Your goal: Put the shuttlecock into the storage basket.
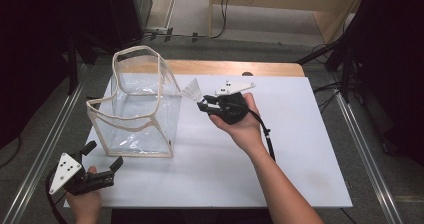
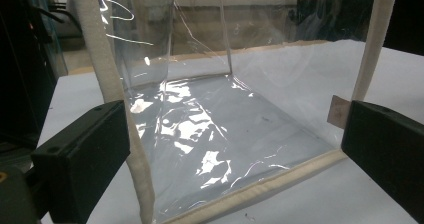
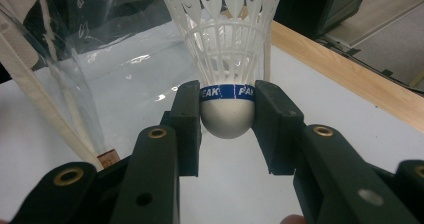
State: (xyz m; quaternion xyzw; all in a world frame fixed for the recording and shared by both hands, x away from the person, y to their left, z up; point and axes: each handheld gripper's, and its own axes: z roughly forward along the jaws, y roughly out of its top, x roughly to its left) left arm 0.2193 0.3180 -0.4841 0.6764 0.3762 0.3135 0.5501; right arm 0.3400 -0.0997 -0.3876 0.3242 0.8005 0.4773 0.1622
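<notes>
1. My right gripper (image 1: 204, 103) sits mid-frame in the high view, jaws clenched on a white shuttlecock (image 3: 226, 64) — in the right gripper view the pads pinch its rounded cork base at the blue band, feather skirt pointing away up the frame.
2. The clear bag (image 1: 137, 106) with cream trim stands open on the white table (image 1: 300, 149), left of centre in the high view. The shuttlecock's skirt tip is just beside the bag's right upper rim, not inside yet.
3. Key relation: the bag's mouth lies left of and slightly below the held shuttlecock; its long axis points from the jaws toward that rim, cork trailing. My guess is the next move carries it left over the rim, then lets go.
4. My left gripper (image 1: 102, 160) is at lower left, jaws released and spread — in the left gripper view they frame the bag's near lower edge without touching it.
5. Right hand is the nearer one to the mouth; left is nearer the bag's base.
</notes>
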